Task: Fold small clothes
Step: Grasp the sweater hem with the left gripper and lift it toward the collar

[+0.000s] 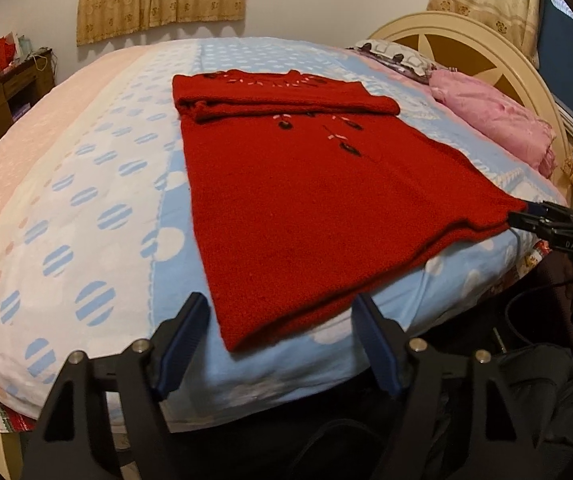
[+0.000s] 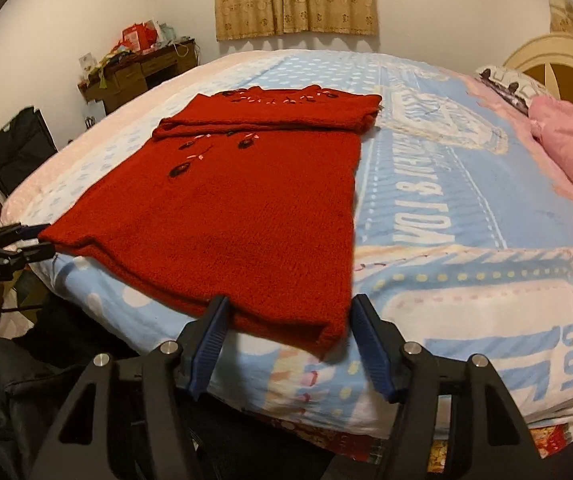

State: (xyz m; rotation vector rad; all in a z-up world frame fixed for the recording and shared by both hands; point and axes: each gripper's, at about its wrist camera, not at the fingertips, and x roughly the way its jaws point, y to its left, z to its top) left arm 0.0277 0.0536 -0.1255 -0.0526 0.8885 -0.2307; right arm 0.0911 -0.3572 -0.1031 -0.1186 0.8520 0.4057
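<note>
A red knitted sweater (image 1: pixel 306 200) with dark flower embroidery lies flat on the bed, its sleeves folded across the chest; it also shows in the right wrist view (image 2: pixel 242 208). My left gripper (image 1: pixel 282 340) is open, its blue pads on either side of the sweater's near-left hem corner. My right gripper (image 2: pixel 290 340) is open, its pads on either side of the near-right hem corner. Each gripper also appears in the other's view at the sweater's hem corner: the right one (image 1: pixel 526 216) and the left one (image 2: pixel 38 240).
The bed carries a light blue and white blanket (image 2: pixel 466 216) with dots and lettering. Pink pillows (image 1: pixel 494 116) lie by the cream headboard (image 1: pixel 466 36). A cluttered wooden desk (image 2: pixel 142 68) stands by the far wall. Dark bags and cables (image 1: pixel 546 360) lie below the bed edge.
</note>
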